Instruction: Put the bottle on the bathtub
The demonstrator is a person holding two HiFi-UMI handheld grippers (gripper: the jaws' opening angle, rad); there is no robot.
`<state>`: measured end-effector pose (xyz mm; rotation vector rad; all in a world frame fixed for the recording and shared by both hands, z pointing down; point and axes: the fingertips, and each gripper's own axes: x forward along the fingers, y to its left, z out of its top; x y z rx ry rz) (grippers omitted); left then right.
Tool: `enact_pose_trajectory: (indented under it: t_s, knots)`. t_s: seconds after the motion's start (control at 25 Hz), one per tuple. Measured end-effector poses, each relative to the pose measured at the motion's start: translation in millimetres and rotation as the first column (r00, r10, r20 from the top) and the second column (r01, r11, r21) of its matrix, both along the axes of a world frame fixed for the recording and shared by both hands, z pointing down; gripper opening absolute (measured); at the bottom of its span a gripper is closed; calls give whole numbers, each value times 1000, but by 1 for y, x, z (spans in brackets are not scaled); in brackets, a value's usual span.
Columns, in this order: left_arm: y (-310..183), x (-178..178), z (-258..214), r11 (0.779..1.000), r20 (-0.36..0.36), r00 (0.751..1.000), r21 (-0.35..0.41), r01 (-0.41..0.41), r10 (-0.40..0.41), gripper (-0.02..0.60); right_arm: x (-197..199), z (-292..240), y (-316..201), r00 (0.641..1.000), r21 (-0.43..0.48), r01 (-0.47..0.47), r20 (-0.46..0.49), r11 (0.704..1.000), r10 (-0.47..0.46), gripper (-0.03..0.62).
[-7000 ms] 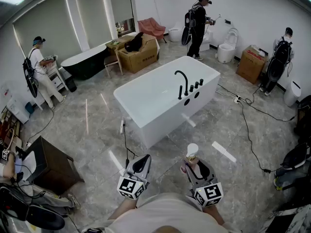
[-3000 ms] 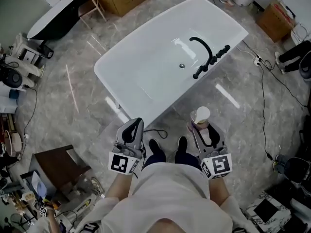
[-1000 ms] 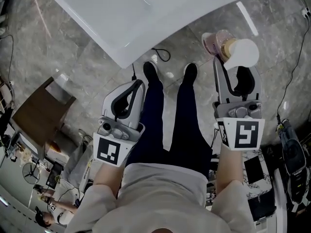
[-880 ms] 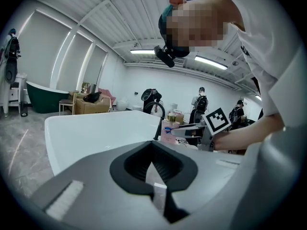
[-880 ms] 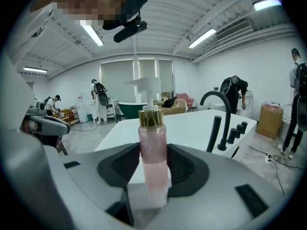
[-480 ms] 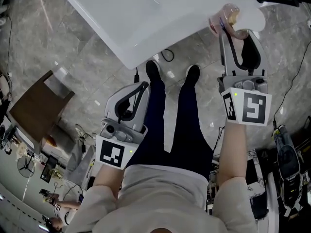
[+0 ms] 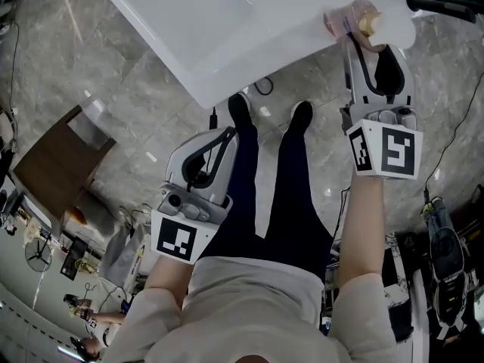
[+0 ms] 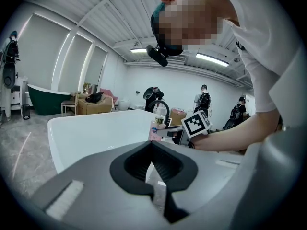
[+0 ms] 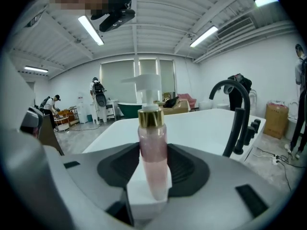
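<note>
Right gripper view is showing the bottle (image 9: pixel 152 147) standing upright between the jaws, its long axis running vertical. The pink body is sitting below, the gold collar above, and the white pump head on top, with its spout pointing to the left of that view. The right gripper (image 9: pixel 152 188) is clamping it low on the body, both pads pressing on its sides. In the head view the bottle is hanging over the near rim of the white bathtub (image 7: pixel 227 29), close to the end where the black faucet (image 7: pixel 442 4) is rising. Whether its base is touching the rim is hard to tell from here. The left gripper (image 7: pixel 225 134) is hovering well apart from the bottle, over the grey floor (image 7: pixel 113 74) just beside the person's legs (image 7: pixel 257 195). Its jaws are lying together with nothing between them.
</note>
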<state>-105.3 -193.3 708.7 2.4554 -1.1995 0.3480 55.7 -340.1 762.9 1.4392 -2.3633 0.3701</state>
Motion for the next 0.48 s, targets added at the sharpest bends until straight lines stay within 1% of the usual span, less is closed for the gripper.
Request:
enact_pose_trajectory:
  t_s: [0.24, 0.48]
  knots:
    - [-4, 2, -2, 1000, -13, 1000, -1, 2, -2, 5, 0, -1, 4, 1000, 6, 12, 9, 1000, -12, 183]
    - [-2, 6, 2, 1000, -8, 1000, -11, 1, -1, 5, 1, 0, 3, 1000, 7, 13, 5, 1000, -13, 183]
